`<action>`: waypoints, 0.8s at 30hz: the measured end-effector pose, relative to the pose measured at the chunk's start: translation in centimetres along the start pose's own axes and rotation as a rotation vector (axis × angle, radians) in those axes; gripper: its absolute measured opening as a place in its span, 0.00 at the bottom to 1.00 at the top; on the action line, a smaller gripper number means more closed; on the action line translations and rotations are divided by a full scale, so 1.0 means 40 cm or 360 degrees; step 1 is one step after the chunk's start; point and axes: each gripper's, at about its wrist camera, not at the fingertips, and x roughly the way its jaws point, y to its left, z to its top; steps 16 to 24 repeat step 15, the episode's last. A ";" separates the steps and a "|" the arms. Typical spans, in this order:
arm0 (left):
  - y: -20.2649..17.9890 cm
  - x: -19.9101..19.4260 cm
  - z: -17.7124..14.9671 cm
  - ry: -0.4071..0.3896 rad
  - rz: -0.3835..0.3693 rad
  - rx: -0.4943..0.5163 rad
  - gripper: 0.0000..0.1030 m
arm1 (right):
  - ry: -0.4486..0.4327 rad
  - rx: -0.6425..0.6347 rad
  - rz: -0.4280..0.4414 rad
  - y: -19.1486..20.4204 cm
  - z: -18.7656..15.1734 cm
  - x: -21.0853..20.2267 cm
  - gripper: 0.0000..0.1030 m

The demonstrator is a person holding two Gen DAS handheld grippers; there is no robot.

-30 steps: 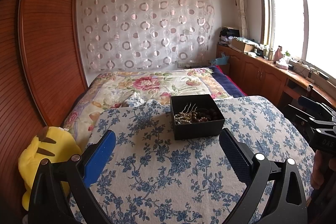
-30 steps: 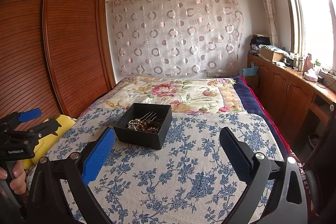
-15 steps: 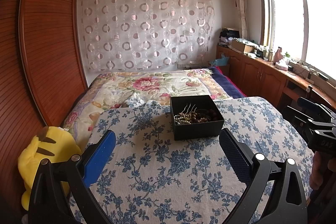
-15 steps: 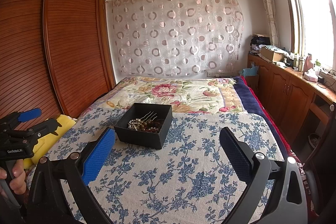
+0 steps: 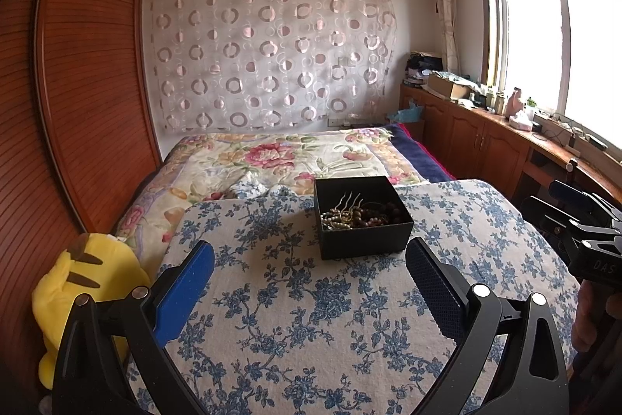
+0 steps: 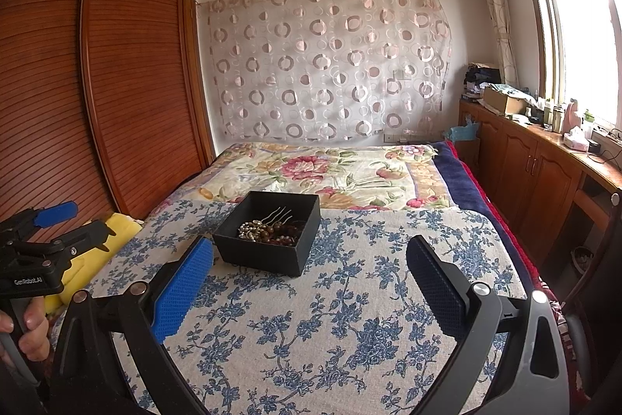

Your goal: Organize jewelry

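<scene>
A black open box (image 5: 363, 216) (image 6: 272, 234) sits on the blue-flowered cloth (image 5: 311, 302) (image 6: 330, 317) on the bed. Inside it lie a jewelry pile (image 5: 359, 216) (image 6: 272, 232) of pearl and dark brown beads and a metal hair fork. My left gripper (image 5: 309, 282) hovers open over the cloth, nearer to me than the box and empty. My right gripper (image 6: 309, 282) is open too, empty, with the box just past its left finger. In the right wrist view the left gripper (image 6: 74, 220) shows at the left edge, held by a hand.
A yellow plush toy (image 5: 77, 282) lies at the bed's left edge beside the wooden wardrobe (image 5: 77, 84). A floral quilt (image 5: 280, 158) covers the far half of the bed. Wooden cabinets (image 5: 486, 146) with clutter run along the window on the right.
</scene>
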 end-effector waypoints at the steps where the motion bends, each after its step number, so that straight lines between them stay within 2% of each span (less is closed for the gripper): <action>1: -0.001 0.000 0.000 0.0000 0.0000 0.0000 0.92 | -0.0001 -0.0001 0.0000 0.000 -0.002 0.000 0.97; 24: -0.003 -0.004 0.003 0.0001 -0.0006 -0.0006 0.92 | -0.0002 0.0000 0.0000 -0.001 -0.001 0.000 0.97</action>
